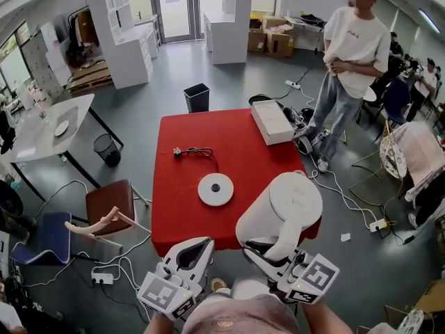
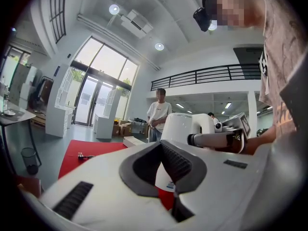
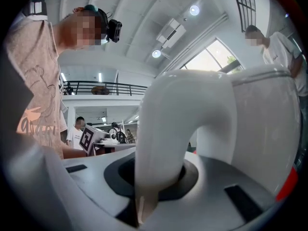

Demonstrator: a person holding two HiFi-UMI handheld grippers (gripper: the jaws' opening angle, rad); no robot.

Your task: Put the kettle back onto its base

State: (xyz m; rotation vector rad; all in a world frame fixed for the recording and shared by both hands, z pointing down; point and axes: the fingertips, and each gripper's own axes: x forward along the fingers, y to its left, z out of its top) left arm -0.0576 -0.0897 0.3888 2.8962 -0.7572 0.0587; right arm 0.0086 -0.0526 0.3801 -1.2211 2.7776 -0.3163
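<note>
The white kettle (image 1: 281, 211) hangs in the air over the near right corner of the red table (image 1: 174, 214). My right gripper (image 1: 268, 250) is shut on its curved handle (image 3: 161, 143), and the jaws close round the handle's lower end. The round white base (image 1: 215, 188) lies flat on the table, left of the kettle and a little beyond it. Its black cord and plug (image 1: 193, 151) lie further back. My left gripper (image 1: 207, 243) is shut and holds nothing, level beside the kettle (image 2: 185, 126) at the table's near edge.
A flat white box (image 1: 271, 121) lies on the far right corner of the table. A person (image 1: 351, 54) stands beyond that corner. A black bin (image 1: 197, 97) stands behind the table, a brown chair (image 1: 108, 204) to its left, and cables and a power strip (image 1: 379, 225) on the floor to its right.
</note>
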